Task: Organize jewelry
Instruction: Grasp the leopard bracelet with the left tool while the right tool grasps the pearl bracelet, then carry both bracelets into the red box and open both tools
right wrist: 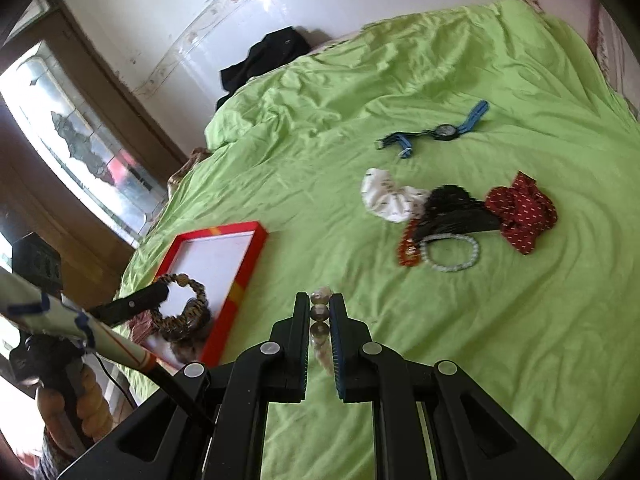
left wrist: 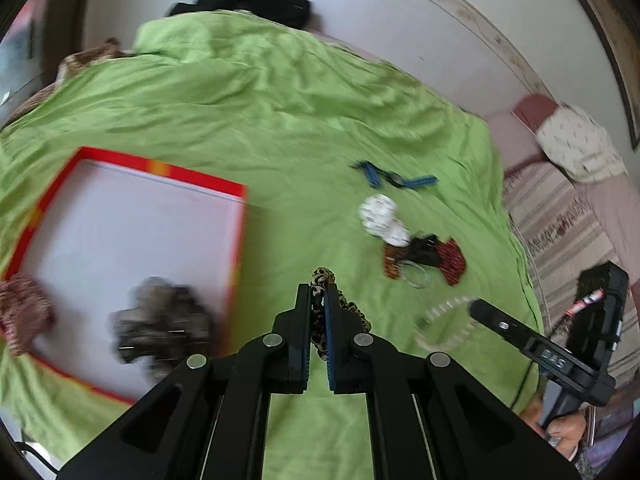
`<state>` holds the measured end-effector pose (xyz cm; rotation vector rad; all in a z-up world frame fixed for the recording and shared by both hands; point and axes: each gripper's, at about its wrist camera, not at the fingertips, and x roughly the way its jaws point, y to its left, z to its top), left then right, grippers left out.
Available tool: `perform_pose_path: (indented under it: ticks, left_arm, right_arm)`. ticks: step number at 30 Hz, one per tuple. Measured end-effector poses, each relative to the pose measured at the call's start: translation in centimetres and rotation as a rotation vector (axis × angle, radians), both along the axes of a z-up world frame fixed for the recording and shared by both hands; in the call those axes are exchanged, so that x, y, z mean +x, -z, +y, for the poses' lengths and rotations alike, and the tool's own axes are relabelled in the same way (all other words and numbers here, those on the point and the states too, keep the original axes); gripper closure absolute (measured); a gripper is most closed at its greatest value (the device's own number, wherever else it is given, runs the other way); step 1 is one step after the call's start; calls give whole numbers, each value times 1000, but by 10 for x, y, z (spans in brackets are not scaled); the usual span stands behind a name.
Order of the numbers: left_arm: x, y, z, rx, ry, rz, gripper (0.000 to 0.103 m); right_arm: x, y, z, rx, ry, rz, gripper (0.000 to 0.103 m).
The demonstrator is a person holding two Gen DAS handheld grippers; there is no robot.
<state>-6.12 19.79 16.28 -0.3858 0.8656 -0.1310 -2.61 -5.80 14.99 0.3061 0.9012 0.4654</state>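
The left gripper (left wrist: 319,300) is clamped on a leopard-print scrunchie (left wrist: 340,312), and the right gripper (right wrist: 320,312) is pinched on a clear beaded bracelet (right wrist: 320,320), both held above the green bedspread (right wrist: 440,360). To the left of the fingers, the red-rimmed tray (left wrist: 160,168) already holds some fabric pieces. Ahead and to the right, a blue-strapped watch (right wrist: 444,131), white scrunchie (right wrist: 390,196), black piece (right wrist: 456,208), red scrunchie (right wrist: 524,216) and pearl bracelet (right wrist: 450,254) are left unsorted. The task is judged partly done.
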Motion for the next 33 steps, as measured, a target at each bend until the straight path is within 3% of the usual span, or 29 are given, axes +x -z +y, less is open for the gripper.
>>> perform_pose_path:
  ticks: [7,17,25,33]
  left_arm:
    - [-8,14,80,43,-125,44,97]
    - [8,55,176,61,-275,154,97]
    - [48,53,223,111,-327,156,97]
    - [100,76,259,87,-363,197,97]
  right_arm:
    - [-8,-15,51,-62,-82,-21,92]
    - [4,-22,144,-108,-213,-30,92]
    - [40,-12,254,-119,-342,-4,92]
    - [100,21,335,-85,-377,50,92]
